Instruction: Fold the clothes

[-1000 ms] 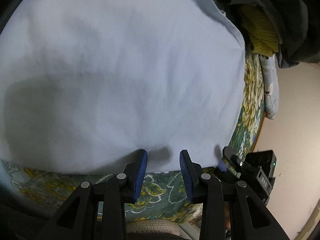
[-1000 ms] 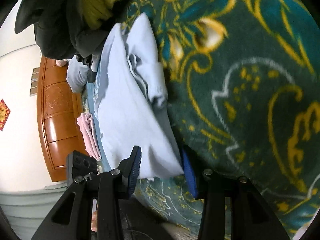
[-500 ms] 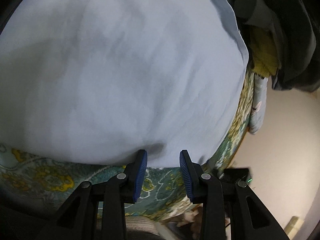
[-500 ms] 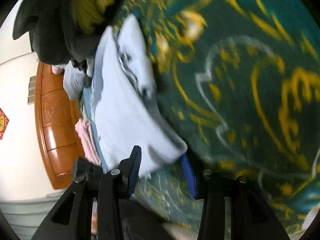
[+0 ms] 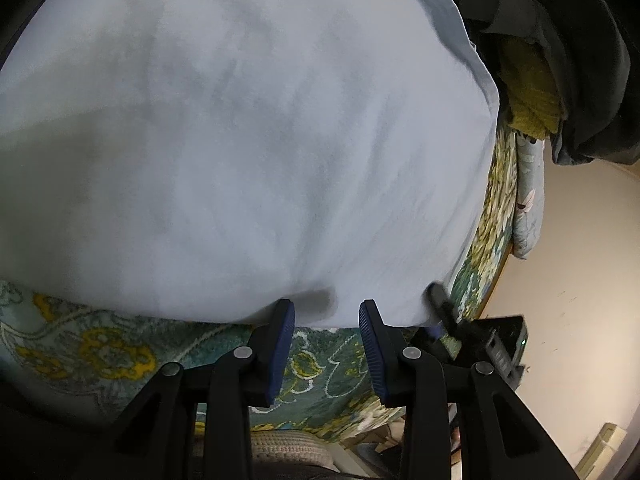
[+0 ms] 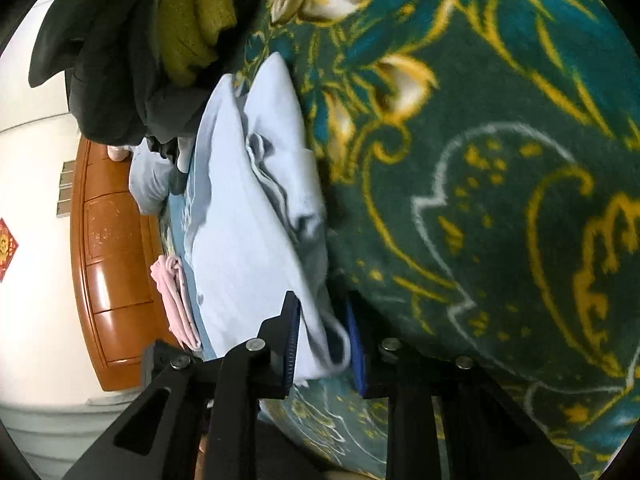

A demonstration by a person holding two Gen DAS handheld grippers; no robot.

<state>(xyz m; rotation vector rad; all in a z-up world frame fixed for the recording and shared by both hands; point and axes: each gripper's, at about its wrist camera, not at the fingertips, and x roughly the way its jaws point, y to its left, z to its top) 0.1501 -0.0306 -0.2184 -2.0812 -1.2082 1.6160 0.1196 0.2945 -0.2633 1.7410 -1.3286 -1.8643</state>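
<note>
1. My left tongs [image 5: 326, 322] sit at the near hem of the light blue garment [image 5: 248, 140], which spreads away from them, flat and wide, over the floral bedspread [image 5: 92, 354]. The hem runs left to right straight across the gap between the pads.
2. Those left tongs stand well apart. The blue pads [image 5: 282, 334] reach just to the cloth edge, and I cannot tell whether they touch it; they clamp nothing.
3. Further right in the left view, my right tongs [image 5: 440, 306] show at the garment's near right corner, so the right hand is the one already on the cloth.
4. In the right view, the right tongs [image 6: 322, 344] have the folded corner of the garment [image 6: 240, 232] bunched between the two pads. They are drawn in close on it, though the far pad is partly hidden by the cloth, so I judge it a grip.
5. From these tongs the garment stretches away up and left towards the dark clothes pile [image 6: 120, 60], its long line running away from me. I judge the left tongs must close on the hem before any fold.
</note>
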